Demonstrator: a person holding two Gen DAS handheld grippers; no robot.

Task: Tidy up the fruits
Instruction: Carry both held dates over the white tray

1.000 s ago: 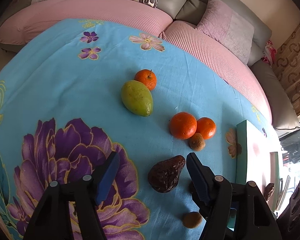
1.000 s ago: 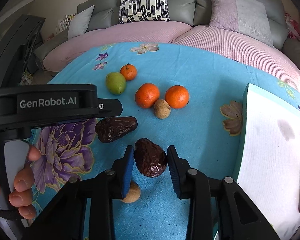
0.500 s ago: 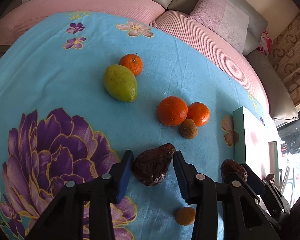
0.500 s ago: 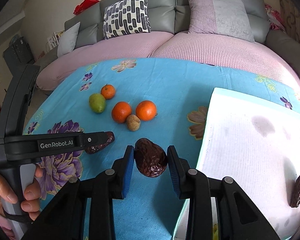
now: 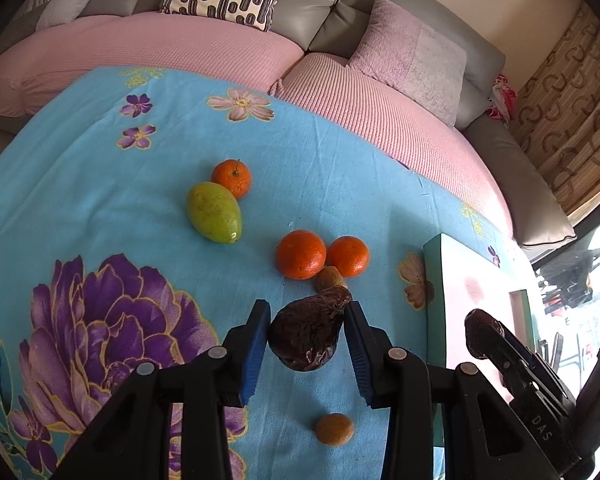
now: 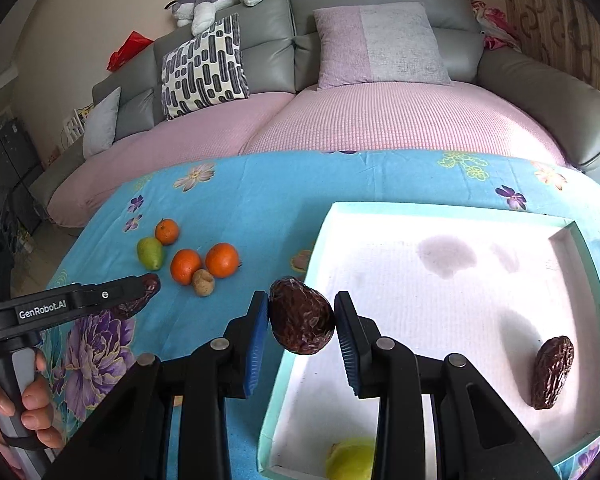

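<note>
the left gripper (image 5: 306, 334) pinches a dark wrinkly fruit (image 5: 306, 336) between its blue pads, above the blue flower cloth (image 5: 100, 184). the right gripper (image 6: 301, 326) pinches another dark fruit (image 6: 301, 320) at the edge of the white tray (image 6: 440, 216). one more dark fruit (image 6: 552, 372) lies in the tray. three oranges (image 5: 301, 254) and a green fruit (image 5: 214, 213) sit on the cloth

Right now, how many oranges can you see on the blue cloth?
3. One orange sits beside the green fruit farther back; two more sit side by side near the middle, just beyond the left tongs. Others could be hidden behind the tongs.
</note>
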